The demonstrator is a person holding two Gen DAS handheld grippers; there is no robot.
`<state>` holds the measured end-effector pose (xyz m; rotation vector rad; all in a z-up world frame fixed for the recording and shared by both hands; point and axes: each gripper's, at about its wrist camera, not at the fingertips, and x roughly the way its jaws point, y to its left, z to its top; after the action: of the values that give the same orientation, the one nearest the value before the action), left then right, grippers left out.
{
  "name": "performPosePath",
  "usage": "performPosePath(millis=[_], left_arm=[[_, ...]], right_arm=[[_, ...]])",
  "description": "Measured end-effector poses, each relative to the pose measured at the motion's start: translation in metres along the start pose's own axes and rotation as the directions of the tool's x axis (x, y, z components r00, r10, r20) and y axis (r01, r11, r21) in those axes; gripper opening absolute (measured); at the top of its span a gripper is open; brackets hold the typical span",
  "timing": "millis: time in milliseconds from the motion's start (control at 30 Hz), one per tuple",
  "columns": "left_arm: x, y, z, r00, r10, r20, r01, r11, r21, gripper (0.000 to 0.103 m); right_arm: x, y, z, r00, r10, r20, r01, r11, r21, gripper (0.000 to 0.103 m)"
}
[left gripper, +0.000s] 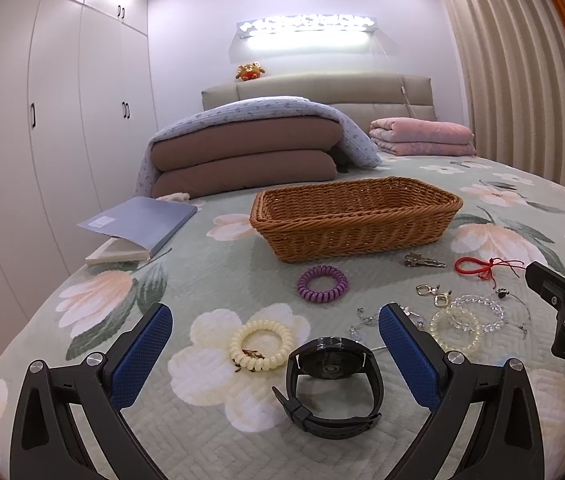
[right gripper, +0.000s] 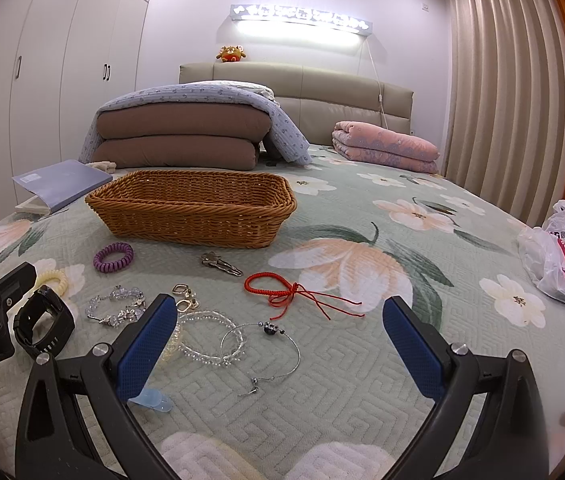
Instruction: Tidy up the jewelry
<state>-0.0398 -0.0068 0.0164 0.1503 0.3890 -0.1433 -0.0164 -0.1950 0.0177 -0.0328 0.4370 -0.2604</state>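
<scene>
Both tongs are gaping wide, holding nothing: the left tongs (left gripper: pixel 275 344) are hovering over the black watch (left gripper: pixel 332 384), the right tongs (right gripper: pixel 278 334) over the wire bangle (right gripper: pixel 260 348), both lying near the wicker basket (right gripper: pixel 192 210) on the bed (right gripper: pixel 362 380).

- From the left wrist we look low along the bed (left gripper: pixel 210 272) toward the headboard (left gripper: pixel 322 88), close over the watch (left gripper: pixel 332 384).
- From the right wrist we face likewise, further right.
- We share the basket (left gripper: pixel 354 216).

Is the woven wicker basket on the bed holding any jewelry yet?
Seemingly empty: the woven wicker basket shows only bare weave inside, though its near wall hides the floor. The purple coil hair tie lies outside it.
</scene>
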Motion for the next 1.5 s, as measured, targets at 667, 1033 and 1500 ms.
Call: performPosePath(millis=[667,1033,1500], left_arm=[[0.005,0.058,0.006,0.936,-0.304,-0.177,0.279,0.948,-0.157,0.102],[0.026,0.061,-0.009,0.863,-0.420,-0.280,0.354,0.899,-0.257,0.066],[0.037,0.043,-0.015,0.838,-0.407,-0.362,0.354,0.912,-0.207,0.040]], right_arm=[[0.005,-0.019,0.010,0.987,0.147,-0.072,-0.144,0.989,0.044,0.094],[0.016,-0.050,0.037,0.972,0.190,-0.140,-0.189,0.982,0.026,0.073],[0.146,-0.055,0.049,0.851,0.330,-0.409,-0.348,0.937,0.031,0.039]])
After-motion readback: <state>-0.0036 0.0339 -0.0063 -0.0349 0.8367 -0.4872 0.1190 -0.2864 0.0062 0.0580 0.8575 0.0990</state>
